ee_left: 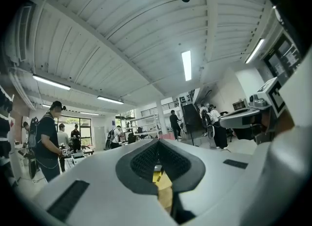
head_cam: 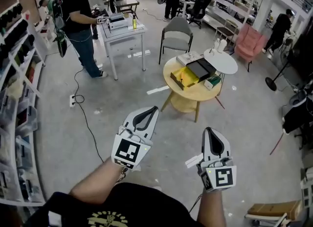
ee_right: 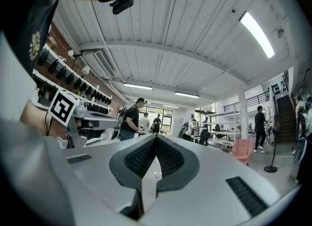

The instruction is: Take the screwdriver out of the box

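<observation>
A yellow box point(head_cam: 184, 78) lies on the round wooden table point(head_cam: 191, 95) across the floor, beside a black case point(head_cam: 201, 68). No screwdriver can be made out at this distance. My left gripper point(head_cam: 155, 108) is held level in the air well short of the table, jaw tips together and nothing between them. My right gripper point(head_cam: 208, 130) hangs beside it, also shut and empty. In the left gripper view the left gripper point(ee_left: 157, 142) points toward the yellow box point(ee_left: 158, 176), seen through the slit below the tips. In the right gripper view the right gripper point(ee_right: 156, 137) shows its pads meeting.
A small white round table point(head_cam: 221, 60) adjoins the wooden one. A grey chair point(head_cam: 177, 34) and a pink armchair point(head_cam: 249, 40) stand behind. A person point(head_cam: 78, 15) works at a white table point(head_cam: 124, 30). Shelves point(head_cam: 14, 99) line the left wall; a cable point(head_cam: 83, 108) crosses the floor.
</observation>
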The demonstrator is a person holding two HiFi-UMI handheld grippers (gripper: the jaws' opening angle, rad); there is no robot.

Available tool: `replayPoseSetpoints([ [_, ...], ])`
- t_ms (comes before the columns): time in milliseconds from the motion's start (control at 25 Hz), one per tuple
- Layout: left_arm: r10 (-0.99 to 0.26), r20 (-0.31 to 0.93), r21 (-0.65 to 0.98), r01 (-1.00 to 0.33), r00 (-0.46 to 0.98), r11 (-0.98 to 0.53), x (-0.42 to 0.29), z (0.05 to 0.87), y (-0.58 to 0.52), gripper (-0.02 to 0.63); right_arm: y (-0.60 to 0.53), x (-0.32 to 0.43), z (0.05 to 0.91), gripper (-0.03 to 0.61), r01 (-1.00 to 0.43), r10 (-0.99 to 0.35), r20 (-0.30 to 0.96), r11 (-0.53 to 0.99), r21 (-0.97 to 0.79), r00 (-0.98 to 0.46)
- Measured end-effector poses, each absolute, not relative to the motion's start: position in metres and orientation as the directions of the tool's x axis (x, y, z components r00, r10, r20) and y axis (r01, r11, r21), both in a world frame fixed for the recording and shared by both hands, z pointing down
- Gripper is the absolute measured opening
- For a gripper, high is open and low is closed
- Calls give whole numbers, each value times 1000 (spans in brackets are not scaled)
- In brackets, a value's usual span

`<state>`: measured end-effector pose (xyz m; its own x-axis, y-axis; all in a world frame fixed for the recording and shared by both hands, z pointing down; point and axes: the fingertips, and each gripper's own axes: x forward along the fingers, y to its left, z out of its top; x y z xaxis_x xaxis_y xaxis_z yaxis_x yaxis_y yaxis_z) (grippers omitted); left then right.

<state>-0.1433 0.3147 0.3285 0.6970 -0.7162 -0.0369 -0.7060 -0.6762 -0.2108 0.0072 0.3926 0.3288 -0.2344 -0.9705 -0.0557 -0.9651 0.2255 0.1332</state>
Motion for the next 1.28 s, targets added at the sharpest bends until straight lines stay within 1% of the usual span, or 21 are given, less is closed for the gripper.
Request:
replayPoseSetpoints([
  [320, -733, -13, -202, -719, 680, -665, -153, 344, 301, 12, 380, 7, 341, 15, -959, -967, -30, 245, 138, -252],
  [640, -705, -18, -201, -693, 709, -692, -137, 343, 278, 12, 359, 20, 343, 15, -966, -974, -36, 217, 137, -224],
  [1280, -673, 7, -177, -661, 740, -729, -108, 355, 167, 12, 259, 43, 355, 15, -975, -982, -12, 183, 129, -186],
])
